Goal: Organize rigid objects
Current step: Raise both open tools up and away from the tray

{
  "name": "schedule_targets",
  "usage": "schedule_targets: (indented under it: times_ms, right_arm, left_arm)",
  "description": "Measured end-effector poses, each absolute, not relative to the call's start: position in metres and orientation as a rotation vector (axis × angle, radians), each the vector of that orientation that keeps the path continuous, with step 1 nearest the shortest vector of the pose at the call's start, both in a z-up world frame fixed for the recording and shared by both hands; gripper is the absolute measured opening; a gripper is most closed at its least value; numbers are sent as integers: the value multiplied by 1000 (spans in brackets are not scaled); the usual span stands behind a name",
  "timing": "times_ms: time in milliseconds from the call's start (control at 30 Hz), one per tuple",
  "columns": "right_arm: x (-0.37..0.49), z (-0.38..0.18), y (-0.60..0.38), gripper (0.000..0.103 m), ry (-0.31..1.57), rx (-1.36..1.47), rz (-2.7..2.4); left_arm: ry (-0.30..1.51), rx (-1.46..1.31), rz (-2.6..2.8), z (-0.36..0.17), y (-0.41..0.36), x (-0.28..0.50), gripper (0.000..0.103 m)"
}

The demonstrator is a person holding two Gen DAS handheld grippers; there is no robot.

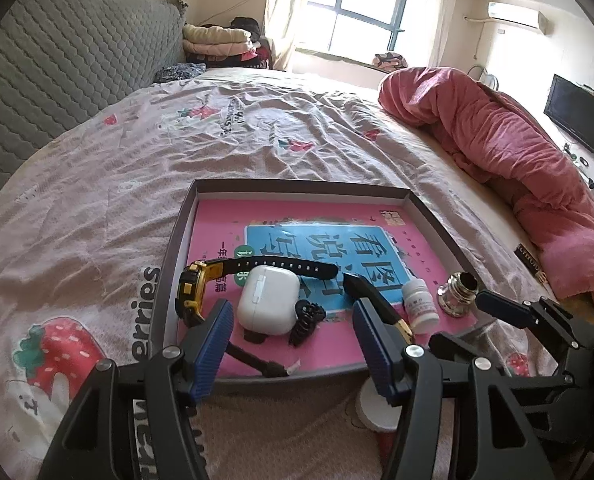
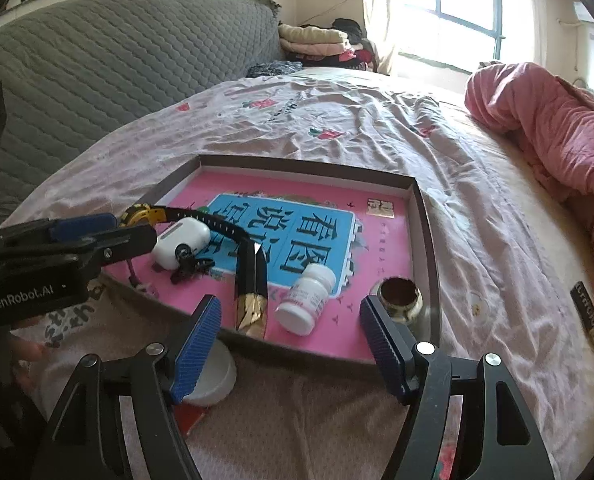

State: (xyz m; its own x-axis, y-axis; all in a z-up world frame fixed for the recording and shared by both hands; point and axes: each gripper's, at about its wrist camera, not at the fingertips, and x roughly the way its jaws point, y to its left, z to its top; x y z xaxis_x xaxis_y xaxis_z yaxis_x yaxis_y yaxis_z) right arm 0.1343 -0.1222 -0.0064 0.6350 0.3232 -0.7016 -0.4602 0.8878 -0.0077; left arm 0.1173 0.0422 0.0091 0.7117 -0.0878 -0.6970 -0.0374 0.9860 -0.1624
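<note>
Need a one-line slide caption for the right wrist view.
Open right gripper hovers before a tray holding a white bottle, watch and earbud case.

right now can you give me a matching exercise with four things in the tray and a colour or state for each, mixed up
Things:
1. watch
2. earbud case
3. pill bottle
4. small metal jar

Descriptions:
A. white, lying on its side, labelled
B. shiny, open top, at the tray's right edge
C. yellow and black, strap stretched out
D. smooth white, rounded, lid closed

Pairs: 1-C, 2-D, 3-A, 4-B
</note>
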Motion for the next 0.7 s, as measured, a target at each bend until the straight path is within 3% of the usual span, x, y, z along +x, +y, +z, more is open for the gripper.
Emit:
schedule_targets:
  times_ms: [700]
  right_arm:
    - [81,-47,-92,73,913,-169,411]
  left_arm:
    - [868,-95,-92,1,12,90,61]
